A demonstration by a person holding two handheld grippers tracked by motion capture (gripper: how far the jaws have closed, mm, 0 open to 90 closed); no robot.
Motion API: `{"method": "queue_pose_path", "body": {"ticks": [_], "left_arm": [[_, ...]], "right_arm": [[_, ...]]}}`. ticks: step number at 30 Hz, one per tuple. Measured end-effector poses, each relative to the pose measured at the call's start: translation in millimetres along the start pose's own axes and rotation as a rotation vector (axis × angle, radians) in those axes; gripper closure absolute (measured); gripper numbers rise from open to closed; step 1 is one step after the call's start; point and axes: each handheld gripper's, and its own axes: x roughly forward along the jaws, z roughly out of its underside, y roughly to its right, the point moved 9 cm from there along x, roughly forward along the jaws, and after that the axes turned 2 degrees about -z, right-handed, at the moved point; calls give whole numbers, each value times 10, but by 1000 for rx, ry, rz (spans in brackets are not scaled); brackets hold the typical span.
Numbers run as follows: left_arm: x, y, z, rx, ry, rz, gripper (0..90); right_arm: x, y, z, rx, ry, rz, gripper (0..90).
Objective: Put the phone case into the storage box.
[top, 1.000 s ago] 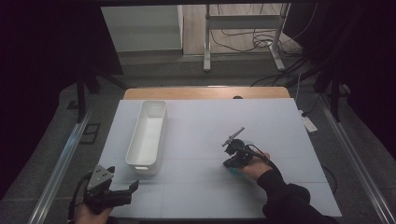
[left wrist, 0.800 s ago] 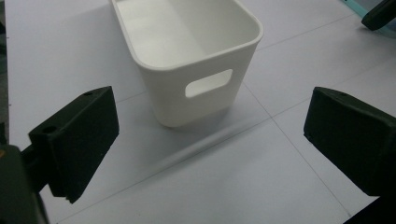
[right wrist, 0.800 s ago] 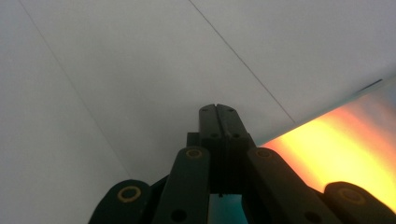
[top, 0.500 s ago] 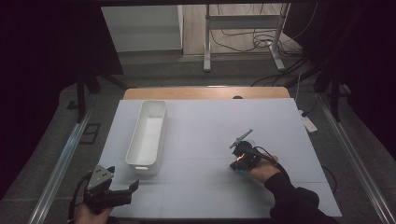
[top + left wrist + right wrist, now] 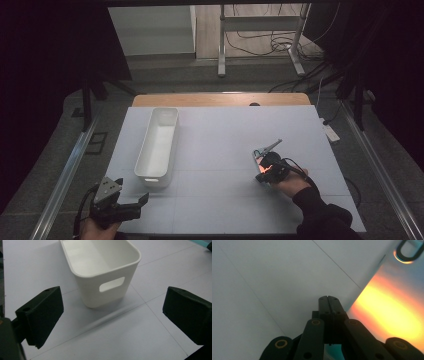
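Pale grey, ruled with thin grid lines, the desk [image 5: 220,145] stands in a dark room with cables strewn on the floor beyond its far edge. We hold a gripper in each hand at the near side. Our left gripper [image 5: 131,205] sits at the near left corner, its jaws spread wide with nothing between them, pointed at the white bin [image 5: 159,145] just beyond. In the left gripper view that bin [image 5: 105,270] is a long, smooth plastic tub with rounded corners, a rolled rim and an oval handle slot cut through its near end wall; its inside looks bare as far as we can see. It stands upright on the left half of the desk, its long side running from near to far. Our right gripper [image 5: 262,161] lies well apart from it, at the near right, with an orange glow at its body. In the right gripper view its jaws [image 5: 329,305] are pressed together, nothing pinched between them, above the bare desk surface, with an orange reflection spreading to their right.
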Motion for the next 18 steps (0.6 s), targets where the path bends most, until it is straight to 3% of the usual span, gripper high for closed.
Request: {"method": "queue_pose_path", "body": {"ticks": [18], "left_arm": [[6, 5, -2, -3, 2, -1, 41]], "right_arm": [[-110, 241, 136, 47, 11, 31, 893]]}}
